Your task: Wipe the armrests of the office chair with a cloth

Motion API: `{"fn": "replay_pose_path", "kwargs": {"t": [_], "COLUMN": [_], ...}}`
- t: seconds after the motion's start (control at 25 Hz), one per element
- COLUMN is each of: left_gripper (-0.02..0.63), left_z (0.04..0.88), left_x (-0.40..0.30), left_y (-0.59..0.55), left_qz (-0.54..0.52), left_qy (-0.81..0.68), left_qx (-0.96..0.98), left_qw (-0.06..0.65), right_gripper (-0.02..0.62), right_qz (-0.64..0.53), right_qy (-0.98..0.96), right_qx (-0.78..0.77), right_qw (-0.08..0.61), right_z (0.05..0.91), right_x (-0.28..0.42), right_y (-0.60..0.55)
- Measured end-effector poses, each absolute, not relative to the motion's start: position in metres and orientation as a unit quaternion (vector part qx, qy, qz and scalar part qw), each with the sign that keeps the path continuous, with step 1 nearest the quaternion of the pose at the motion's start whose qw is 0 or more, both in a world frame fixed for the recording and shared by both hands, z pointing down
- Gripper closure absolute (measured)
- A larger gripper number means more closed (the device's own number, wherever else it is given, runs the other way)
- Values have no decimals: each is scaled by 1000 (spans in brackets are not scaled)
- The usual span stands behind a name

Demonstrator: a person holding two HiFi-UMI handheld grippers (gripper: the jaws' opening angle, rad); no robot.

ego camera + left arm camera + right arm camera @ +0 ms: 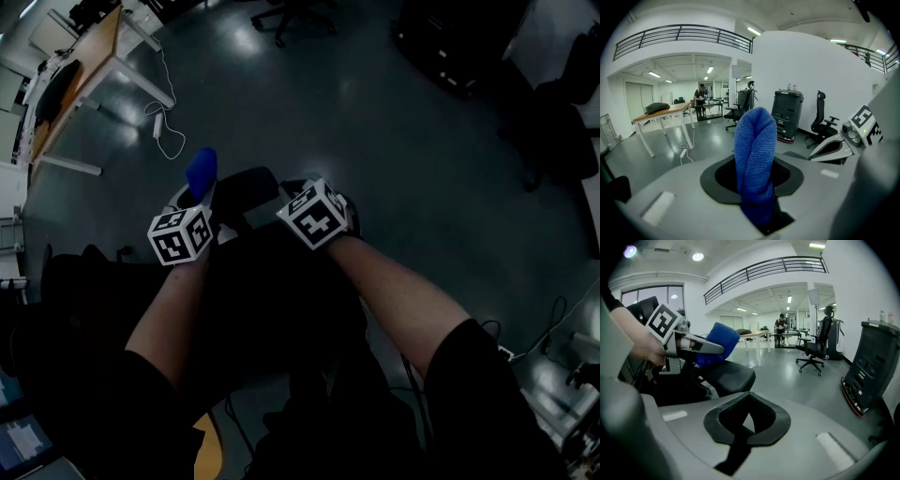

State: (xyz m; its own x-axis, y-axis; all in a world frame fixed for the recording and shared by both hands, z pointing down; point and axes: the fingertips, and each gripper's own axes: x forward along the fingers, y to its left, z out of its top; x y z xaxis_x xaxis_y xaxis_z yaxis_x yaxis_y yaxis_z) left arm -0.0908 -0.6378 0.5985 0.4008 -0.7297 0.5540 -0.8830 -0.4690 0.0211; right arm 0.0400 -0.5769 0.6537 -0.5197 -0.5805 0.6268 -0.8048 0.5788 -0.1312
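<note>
A blue cloth (755, 159) stands bunched upright between the jaws of my left gripper (757, 180), which is shut on it. In the head view the cloth (202, 169) sticks up ahead of the left gripper (199, 192), over the black office chair (246, 189). My right gripper (298, 187) hovers just right of it, over the same chair. Its jaws (749, 408) are shut with nothing in them. From the right gripper view, the left gripper (693, 345) holds the cloth (717, 345) above a black padded part of the chair (726, 376). No armrest is clearly distinguishable.
A wooden desk with white legs (89, 66) stands at the far left, with a white power strip and cable (161, 127) on the grey floor. Other office chairs (291, 14) (813, 350) and a dark cabinet on wheels (787, 115) stand farther off. A person (700, 93) is in the distance.
</note>
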Motion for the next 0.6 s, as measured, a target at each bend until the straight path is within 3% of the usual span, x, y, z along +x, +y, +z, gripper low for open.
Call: {"fn": "replay_pose_path", "kwargs": {"t": [0.6], "left_gripper": [465], "left_z": [596], "left_x": [42], "left_y": [-625], "left_qz": [238], "left_qy": [-394], "left_qx": [876], "left_qw": [147], "right_gripper": [592], "right_qz": [271], "right_qy": [-811], "right_qx": [445], "right_qw": [267], "right_z": [694], "right_x": [113], "right_y": [-509]}}
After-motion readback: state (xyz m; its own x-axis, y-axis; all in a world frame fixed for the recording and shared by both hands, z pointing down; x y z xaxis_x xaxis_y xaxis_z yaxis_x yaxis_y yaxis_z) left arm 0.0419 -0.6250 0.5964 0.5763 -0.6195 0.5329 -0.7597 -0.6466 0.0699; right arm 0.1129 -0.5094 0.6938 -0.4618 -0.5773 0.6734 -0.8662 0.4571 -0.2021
